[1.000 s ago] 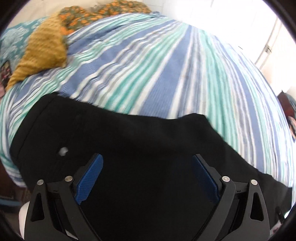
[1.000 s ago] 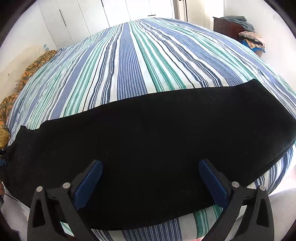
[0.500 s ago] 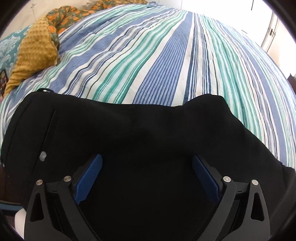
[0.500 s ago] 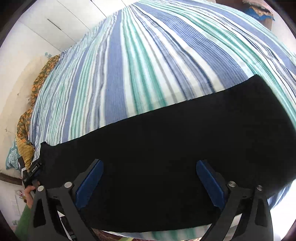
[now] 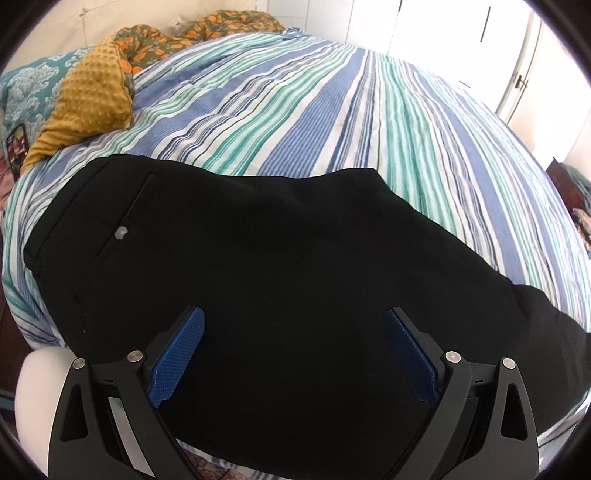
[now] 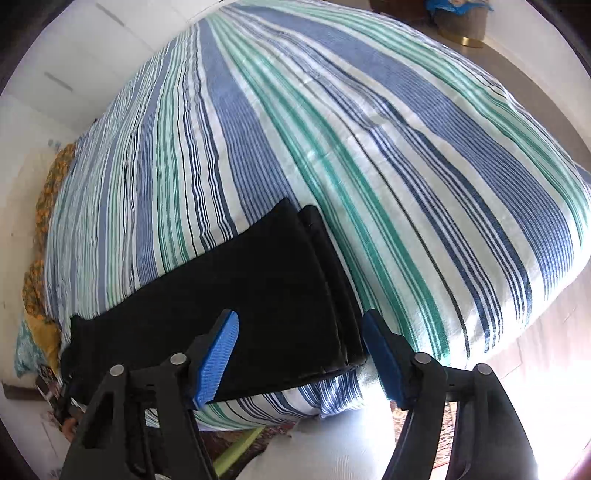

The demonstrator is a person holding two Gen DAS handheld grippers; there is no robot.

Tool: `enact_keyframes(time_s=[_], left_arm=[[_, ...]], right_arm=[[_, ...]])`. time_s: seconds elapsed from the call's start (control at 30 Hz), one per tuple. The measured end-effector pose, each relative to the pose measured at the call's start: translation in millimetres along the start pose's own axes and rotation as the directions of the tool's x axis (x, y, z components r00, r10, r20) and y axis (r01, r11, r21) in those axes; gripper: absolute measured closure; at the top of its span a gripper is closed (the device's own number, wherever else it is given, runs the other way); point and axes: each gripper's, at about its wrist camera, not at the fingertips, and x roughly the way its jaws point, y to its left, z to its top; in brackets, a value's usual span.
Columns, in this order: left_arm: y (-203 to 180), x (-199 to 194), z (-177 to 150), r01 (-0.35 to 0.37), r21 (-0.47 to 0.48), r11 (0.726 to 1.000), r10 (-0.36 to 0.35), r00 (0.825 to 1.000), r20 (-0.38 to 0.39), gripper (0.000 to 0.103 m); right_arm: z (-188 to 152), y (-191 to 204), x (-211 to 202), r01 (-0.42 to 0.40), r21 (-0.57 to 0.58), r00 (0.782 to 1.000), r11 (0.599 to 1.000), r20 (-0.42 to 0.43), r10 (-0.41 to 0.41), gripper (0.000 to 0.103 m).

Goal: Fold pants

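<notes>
Lying flat across the near part of a bed (image 5: 332, 122), a pair of black pants (image 5: 280, 258) is spread over a bedspread striped in blue, teal and white. In the left wrist view, the waistband end sits at the left, near the bed's left edge, with a narrow pocket slit and a small pale button (image 5: 120, 233) showing on the fabric. A mustard-yellow knobbly blanket (image 5: 88, 99) lies bunched at the far left, well apart from the pants, with an orange-flowered cloth (image 5: 192, 31) behind it and a teal patterned pillow (image 5: 26, 86) at the far left edge. The left gripper (image 5: 295, 347) hovers over the middle of the pants with its blue-padded fingers spread wide, holding nothing. The pants run off to the right toward the bed's near right side.

In the right wrist view, the pants (image 6: 236, 295) stretch from the lower left to their leg hems (image 6: 328, 277), which end near the middle of the view, one leg stacked on the other with the lower hem peeking out on the right. The right gripper (image 6: 301, 354) hangs just above the near hem corner, fingers wide apart and empty, one blue pad over the fabric and the other just past the hem edge. The striped bed (image 6: 369, 129) extends far and right beyond.
</notes>
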Motion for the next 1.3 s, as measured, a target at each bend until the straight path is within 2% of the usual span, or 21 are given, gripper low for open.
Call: enact_keyframes(time_s=[0.03, 0.07, 0.1, 0.13, 0.17, 0.2, 0.23, 0.37, 0.47, 0.53, 0.6, 0.63, 0.7, 0.77, 1.03, 1.13, 1.23, 1.3], left_arm=[[-0.5, -0.1, -1.0, 0.001, 0.001, 1.000, -0.001, 1.000, -0.002, 0.005], [-1.4, -1.3, -2.9, -0.001, 0.005, 1.000, 0.001, 1.000, -0.004, 0.005], [-1.3, -1.4, -3.6, -0.004, 0.010, 1.000, 0.004, 1.000, -0.006, 0.005], [-1.3, -2.8, -5.1, -0.007, 0.017, 1.000, 0.007, 1.000, -0.006, 0.005], [-1.2, -4.7, -6.6, -0.008, 0.025, 1.000, 0.008, 1.000, -0.002, 0.005], [-1.0, -6.3, -8.2, -0.008, 0.032, 0.999, 0.008, 1.000, 0.002, 0.005], [-0.1, -6.9, -10.1, -0.007, 0.035, 0.999, 0.007, 1.000, 0.003, 0.005], [-1.9, -6.0, -11.7, -0.014, 0.043, 0.999, 0.014, 1.000, -0.002, 0.005], [-1.7, -9.0, -12.2, -0.005, 0.033, 0.999, 0.005, 1.000, 0.003, 0.005], [-0.7, -9.1, -12.9, -0.012, 0.034, 0.999, 0.012, 1.000, 0.004, 0.005], [2.8, -8.8, -12.9, -0.019, 0.024, 1.000, 0.019, 1.000, 0.006, 0.005], [4.2, -8.1, -12.8, -0.021, 0.018, 1.000, 0.021, 1.000, 0.006, 0.005], [6.5, -6.9, -12.2, -0.026, 0.007, 1.000, 0.026, 1.000, 0.006, 0.005], [7.7, -5.7, -11.7, -0.032, 0.001, 0.999, 0.032, 0.999, 0.006, 0.005], [9.3, -6.8, -13.2, -0.043, 0.007, 0.999, 0.043, 0.999, 0.007, 0.005], [11.9, -6.2, -12.5, -0.046, -0.004, 0.999, 0.046, 0.999, 0.007, 0.005], [11.3, -4.6, -12.0, -0.052, -0.006, 0.999, 0.052, 0.999, 0.007, 0.005], [10.2, -3.7, -12.3, -0.056, 0.000, 0.998, 0.056, 0.998, 0.007, 0.005]], right_arm=[[-3.0, 4.9, 5.5, 0.015, -0.023, 1.000, 1.000, -0.012, -0.015, 0.045], [-5.1, 7.6, 9.1, 0.029, -0.043, 0.999, 0.999, -0.018, -0.030, 0.057], [-7.3, 11.9, 13.9, 0.053, -0.070, 0.998, 0.996, -0.022, -0.055, 0.065], [-8.8, 15.2, 15.3, 0.115, -0.108, 0.993, 0.987, -0.016, -0.118, 0.084], [-9.8, 20.4, 15.0, 0.190, -0.144, 0.981, 0.971, -0.001, -0.192, 0.094], [-12.8, 23.7, 12.4, 0.234, -0.175, 0.972, 0.956, 0.013, -0.235, 0.096], [-17.1, 25.0, 10.7, 0.244, -0.192, 0.969, 0.950, 0.017, -0.246, 0.098], [-29.4, 23.3, 21.4, 0.279, -0.240, 0.957, 0.930, -0.012, -0.290, 0.098], [-24.6, 17.4, 19.0, 0.260, -0.200, 0.964, 0.945, -0.005, -0.267, 0.097], [-20.0, 13.9, 17.4, 0.218, -0.177, 0.975, 0.960, -0.004, -0.222, 0.094], [-11.7, 6.1, 13.3, 0.146, -0.130, 0.989, 0.981, -0.005, -0.148, 0.075], [-7.8, -0.1, 9.4, 0.100, -0.094, 0.995, 0.991, 0.004, -0.100, 0.061], [-0.8, -10.4, 0.6, 0.016, -0.032, 0.999, 0.999, 0.035, -0.015, 0.060], [6.8, -18.4, -0.1, -0.053, 0.003, 0.998, 0.999, 0.031, 0.053, 0.060], [26.0, -28.4, 45.3, -0.088, 0.055, 0.995, 0.995, -0.051, 0.090, 0.059], [24.5, -29.6, 52.1, -0.188, 0.083, 0.980, 0.979, -0.047, 0.192, 0.057], [18.9, -29.5, 58.6, -0.343, 0.104, 0.933, 0.934, -0.081, 0.351, 0.057], [15.8, -27.7, 62.2, -0.343, 0.102, 0.932, 0.934, -0.088, 0.352, 0.057]])
